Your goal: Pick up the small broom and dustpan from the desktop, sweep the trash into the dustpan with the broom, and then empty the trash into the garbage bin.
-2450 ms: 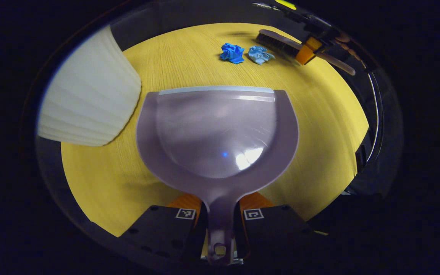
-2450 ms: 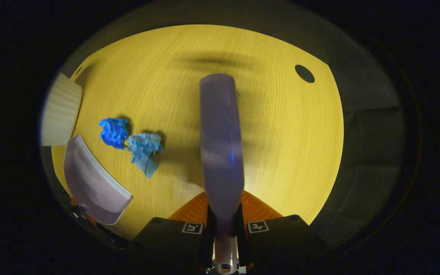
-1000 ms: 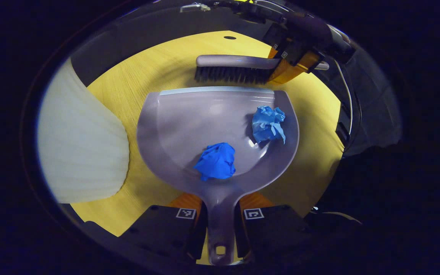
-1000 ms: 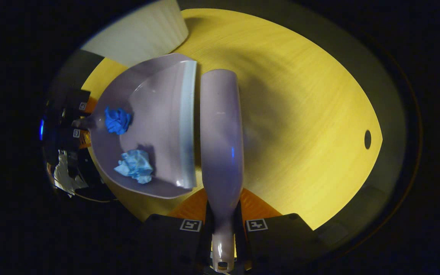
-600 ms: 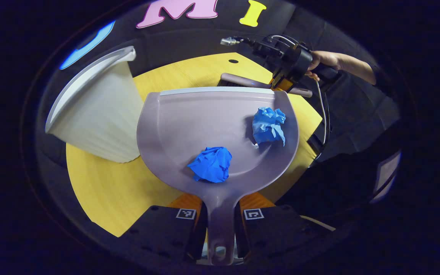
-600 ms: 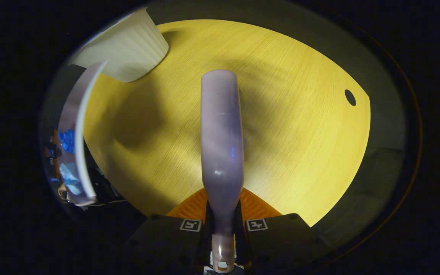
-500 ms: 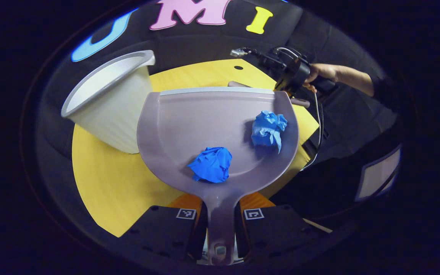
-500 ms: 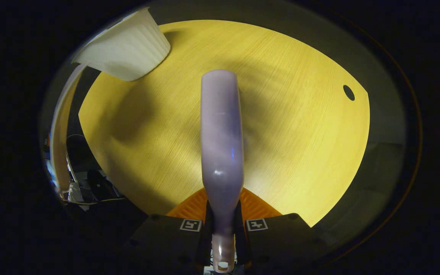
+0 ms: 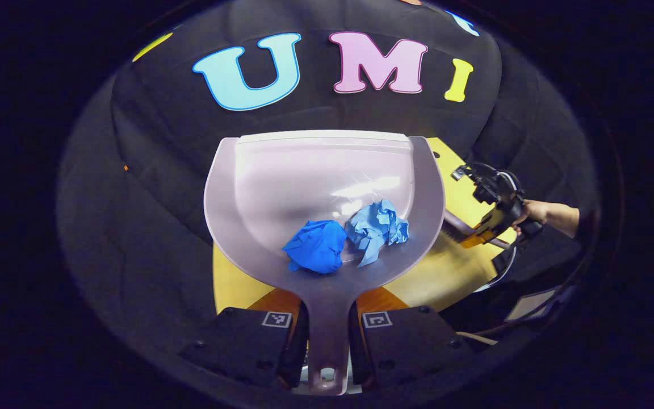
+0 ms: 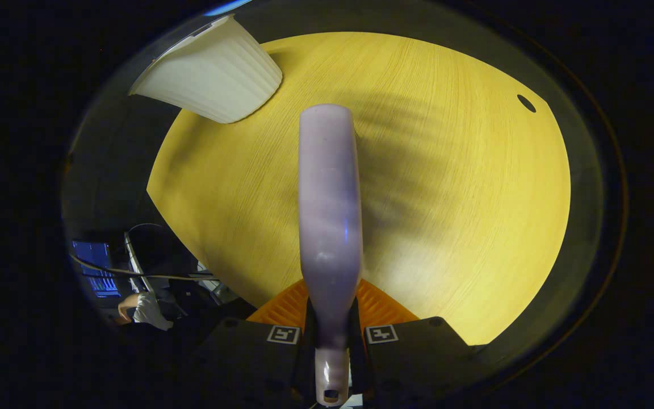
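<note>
blue paper, two wads of it, is sitting low in the dustpan (image 9: 325, 193), the dark wad (image 9: 314, 254) and the pale wad (image 9: 376, 230) touching each other near the handle. your left gripper (image 9: 327, 341) is clamping that handle between both fingers, and you're holding the pan up in the air, lip tipped toward the booth wall, with just a wedge of the desk (image 9: 230, 284) showing beneath it. your right gripper (image 10: 331, 343) is pinching the broom (image 10: 330, 210) by its handle, the broom's back pointing out over the desk (image 10: 446, 199); from the left gripper view you're parking it off to the side, low over the desk. the bin (image 10: 213, 76) is standing at the desk's far edge in the right gripper view. sweeping looks done to me: no trash is lying on the wood. so you're carrying the load now. next, i'd say, you're bringing the pan over the bin's mouth, keeping it tilted back so the wads aren't rolling off, then tipping the lip down once it's above the opening.
</note>
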